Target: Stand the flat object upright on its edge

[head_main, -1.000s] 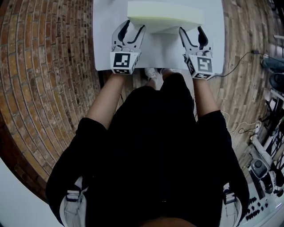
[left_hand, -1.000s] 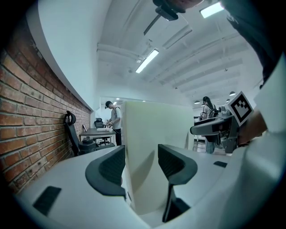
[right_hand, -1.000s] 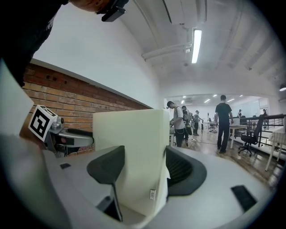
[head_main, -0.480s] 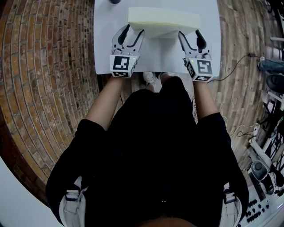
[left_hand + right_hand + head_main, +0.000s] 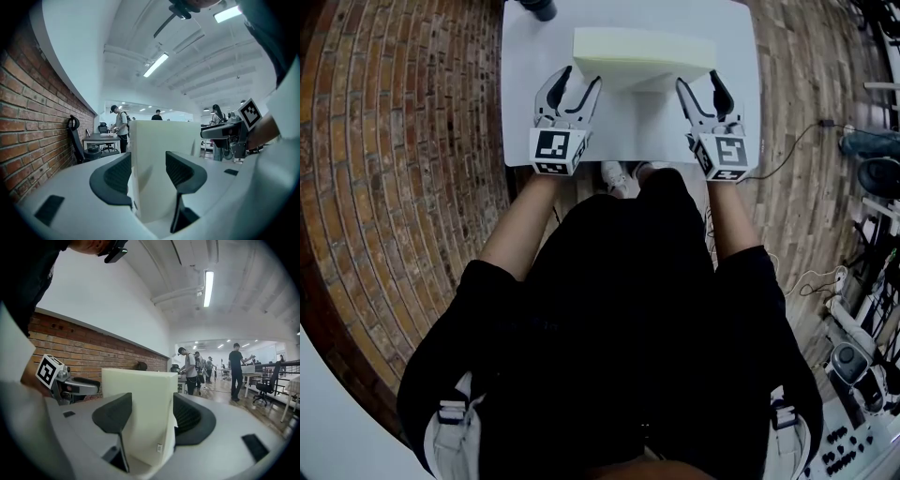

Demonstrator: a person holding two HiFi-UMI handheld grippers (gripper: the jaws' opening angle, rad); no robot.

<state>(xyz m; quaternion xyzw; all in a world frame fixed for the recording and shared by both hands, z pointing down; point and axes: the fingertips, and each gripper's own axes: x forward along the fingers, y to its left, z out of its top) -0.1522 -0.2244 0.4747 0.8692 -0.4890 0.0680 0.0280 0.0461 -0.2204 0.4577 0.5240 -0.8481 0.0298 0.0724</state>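
Note:
A pale yellow foam block [image 5: 643, 49] stands upright on its long edge on the white table [image 5: 520, 103]. My left gripper [image 5: 580, 79] is open just in front of the block's left end, with one fingertip over the front face. My right gripper [image 5: 699, 82] is open at the block's right end. In the left gripper view the block [image 5: 159, 154] fills the gap beyond the jaws of my left gripper [image 5: 148, 174]. In the right gripper view the block [image 5: 136, 399] stands close between and behind the jaws of my right gripper [image 5: 152, 416].
A dark round object [image 5: 539, 7] sits at the table's far left corner. Brick floor [image 5: 403, 169] surrounds the table, and cables and equipment [image 5: 872, 169] lie to the right. Both gripper views show people and desks [image 5: 236, 371] in the room behind.
The table, block and grippers sit slightly lower in the head view than before, and the dark object has come into view. The grippers keep their places at the block's ends.

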